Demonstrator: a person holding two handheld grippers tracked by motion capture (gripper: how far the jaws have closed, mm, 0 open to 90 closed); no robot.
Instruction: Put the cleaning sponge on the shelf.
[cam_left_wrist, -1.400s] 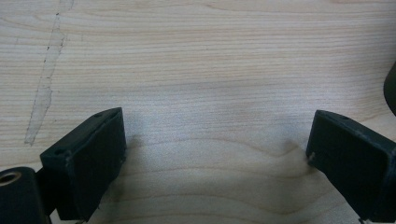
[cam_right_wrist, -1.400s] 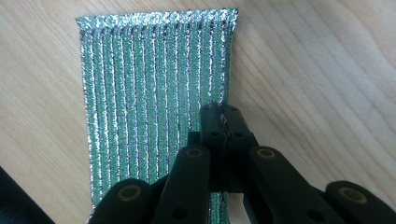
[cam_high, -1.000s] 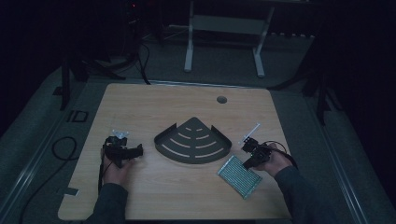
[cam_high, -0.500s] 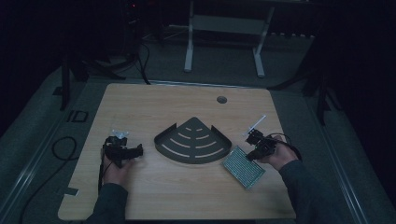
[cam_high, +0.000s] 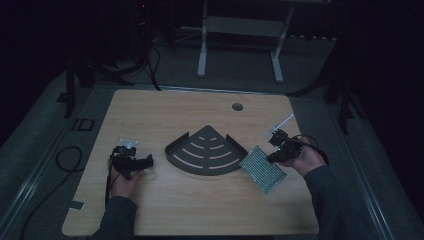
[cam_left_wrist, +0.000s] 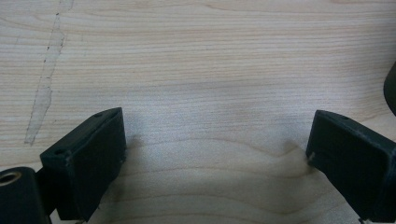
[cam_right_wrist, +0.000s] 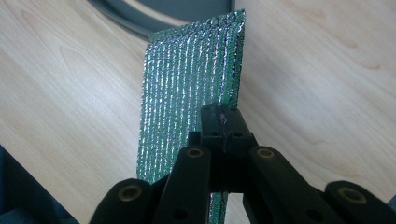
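Right tool (cam_right_wrist: 223, 122) clamped on green scouring pad (cam_right_wrist: 187, 88); left tool (cam_left_wrist: 215, 154) open.
Pad's near end hidden behind the jaws; long axis runs away toward the dark corner rack (cam_high: 207, 152).

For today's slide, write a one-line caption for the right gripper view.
Right gripper, fingers shut on the edge of a green scouring pad, holds it above the wooden table beside a dark rack.

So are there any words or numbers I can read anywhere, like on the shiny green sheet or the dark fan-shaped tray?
"ID": large dark letters on the grey floor mat just left of the table.
Shiny green sheet: no writing, just silver stripes.
Dark fan-shaped tray: slots, no words.
Right hand-held gripper and left hand-held gripper: no labels to read.
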